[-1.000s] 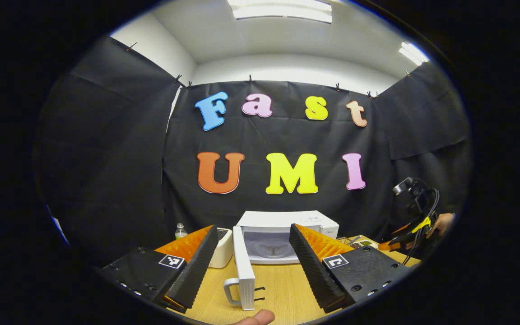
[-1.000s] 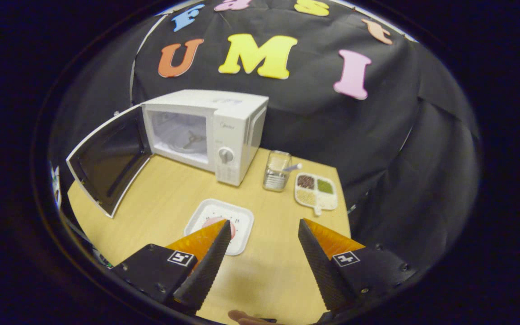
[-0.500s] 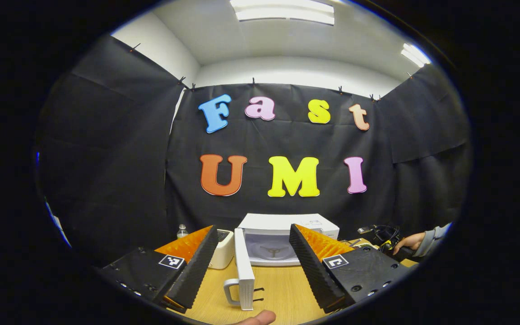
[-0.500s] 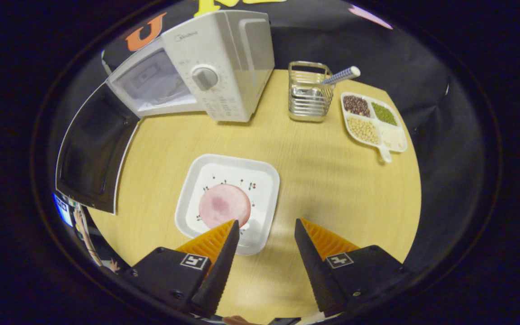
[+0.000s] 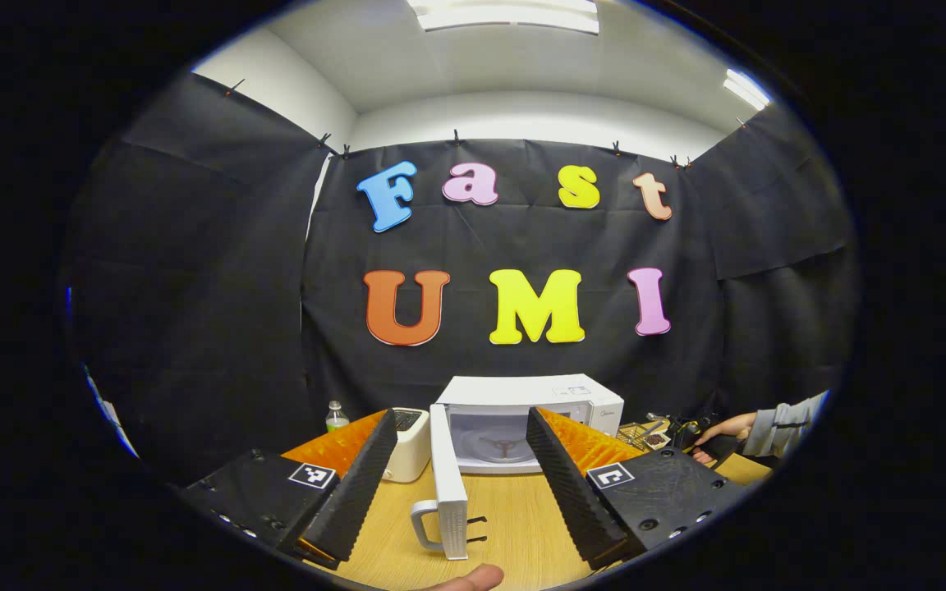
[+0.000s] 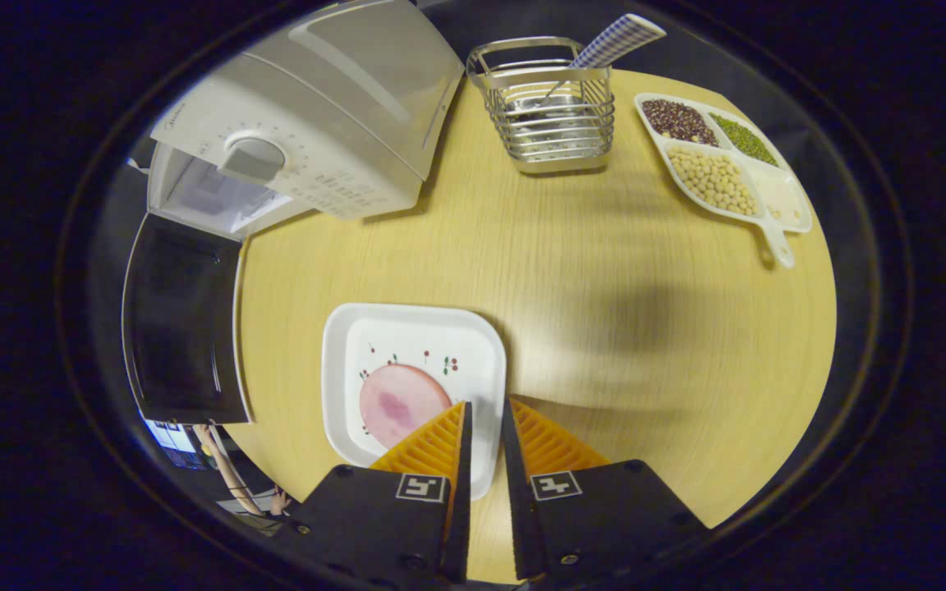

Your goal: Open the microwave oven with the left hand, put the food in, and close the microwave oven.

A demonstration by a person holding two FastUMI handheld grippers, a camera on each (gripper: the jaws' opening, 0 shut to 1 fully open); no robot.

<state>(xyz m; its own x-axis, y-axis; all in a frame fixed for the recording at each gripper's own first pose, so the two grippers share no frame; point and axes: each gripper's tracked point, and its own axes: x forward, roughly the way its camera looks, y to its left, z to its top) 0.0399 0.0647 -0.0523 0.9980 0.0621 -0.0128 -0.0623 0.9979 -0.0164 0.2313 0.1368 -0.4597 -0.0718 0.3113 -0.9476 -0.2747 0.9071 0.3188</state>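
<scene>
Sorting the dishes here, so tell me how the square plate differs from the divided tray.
The square plate holds one round pink slice; the divided tray holds beans sorted into compartments. The plate lies near the right gripper, whose fingers straddle its rim; the tray lies at the table's far corner. The tray has a handle; the plate doesn't. Both are white.

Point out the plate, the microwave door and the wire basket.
plate (image 6: pixel 407 332): right gripper view, bare top part.
microwave door (image 6: pixel 181 320): right gripper view, dark inner window.
wire basket (image 6: pixel 559 135): right gripper view, front wires.
</scene>
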